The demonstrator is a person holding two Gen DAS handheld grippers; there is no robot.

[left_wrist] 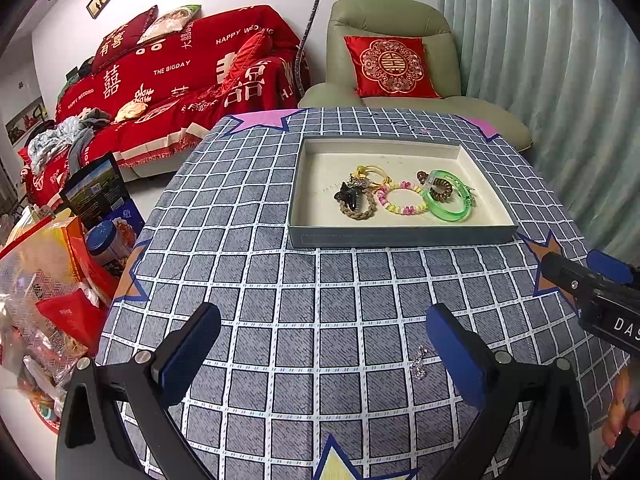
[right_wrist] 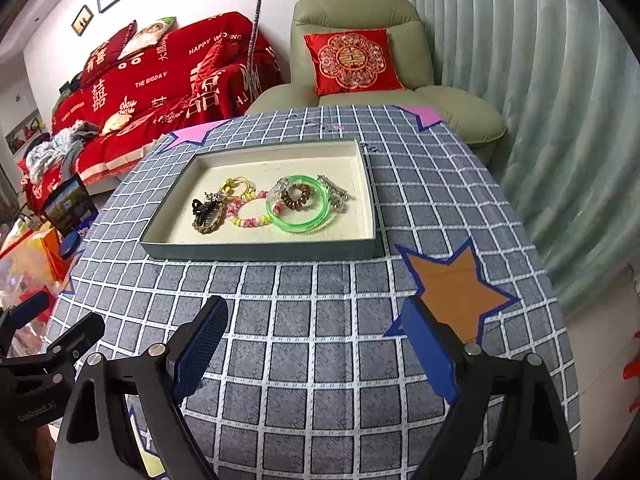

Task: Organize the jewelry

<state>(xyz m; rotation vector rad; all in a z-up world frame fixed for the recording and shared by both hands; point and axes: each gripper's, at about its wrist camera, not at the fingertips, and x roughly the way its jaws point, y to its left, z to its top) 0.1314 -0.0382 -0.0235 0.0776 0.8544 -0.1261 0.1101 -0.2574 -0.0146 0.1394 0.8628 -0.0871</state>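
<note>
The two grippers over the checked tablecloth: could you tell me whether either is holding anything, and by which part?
Nothing is held. The left gripper and the right gripper both stand open above the tablecloth, with nothing between their pads.

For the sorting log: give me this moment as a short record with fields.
surface: round table under a grey checked cloth
container: shallow grey box with cream lining, on the table
in box: green translucent bangle; pink and yellow bead bracelet; braided brown band; black hair clip
outside box: small silvery piece on the cloth
left claw: open, empty
right claw: open, empty
</note>
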